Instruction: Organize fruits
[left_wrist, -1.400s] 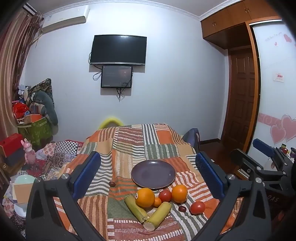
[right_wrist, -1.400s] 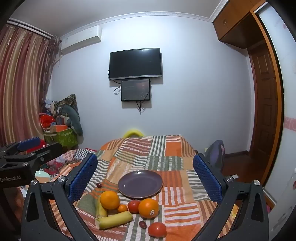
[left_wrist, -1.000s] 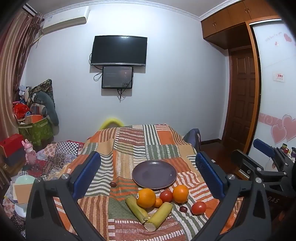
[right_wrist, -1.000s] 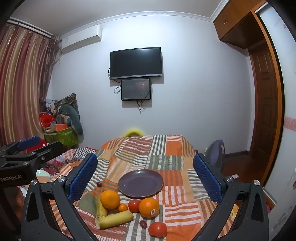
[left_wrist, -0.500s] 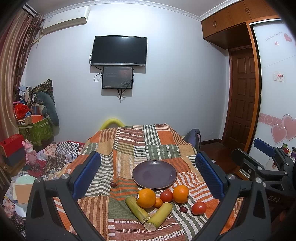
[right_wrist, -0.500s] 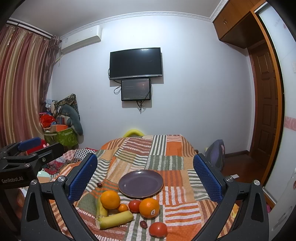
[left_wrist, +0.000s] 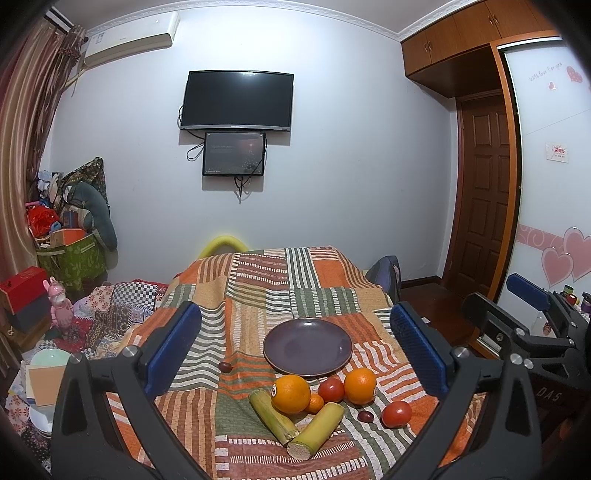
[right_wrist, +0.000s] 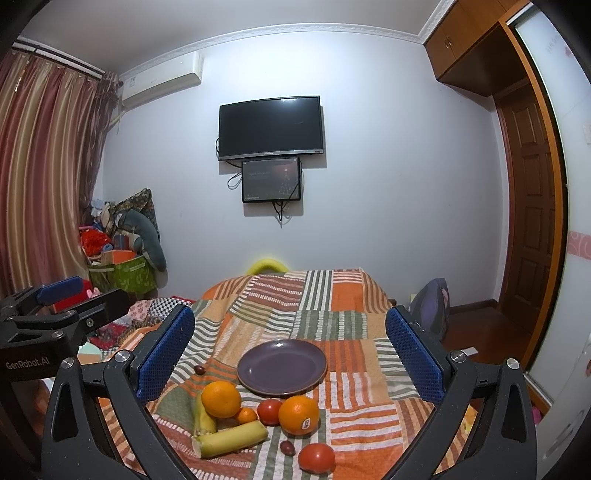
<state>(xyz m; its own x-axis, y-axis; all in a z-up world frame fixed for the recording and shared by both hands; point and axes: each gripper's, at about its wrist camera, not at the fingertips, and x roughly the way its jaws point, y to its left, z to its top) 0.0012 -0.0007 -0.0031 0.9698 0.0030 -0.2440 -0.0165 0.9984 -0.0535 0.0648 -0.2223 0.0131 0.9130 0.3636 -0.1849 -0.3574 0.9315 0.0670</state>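
Patchwork-covered table (left_wrist: 258, 295) bearing purple plate (left_wrist: 307, 347), oranges (left_wrist: 291, 393), tomatoes (left_wrist: 396, 414), sugarcane pieces (left_wrist: 316, 430).

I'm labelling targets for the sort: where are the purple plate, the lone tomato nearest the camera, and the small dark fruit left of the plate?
purple plate (left_wrist: 280, 350): left wrist view, bare inner surface.
lone tomato (right_wrist: 316, 457): right wrist view, middle.
small dark fruit (left_wrist: 224, 366): left wrist view, middle.

Right gripper (right_wrist: 290, 345) jaws spread wide above a purple plate (right_wrist: 282, 367) — oranges, tomatoes, sugarcane pieces lie just before it.
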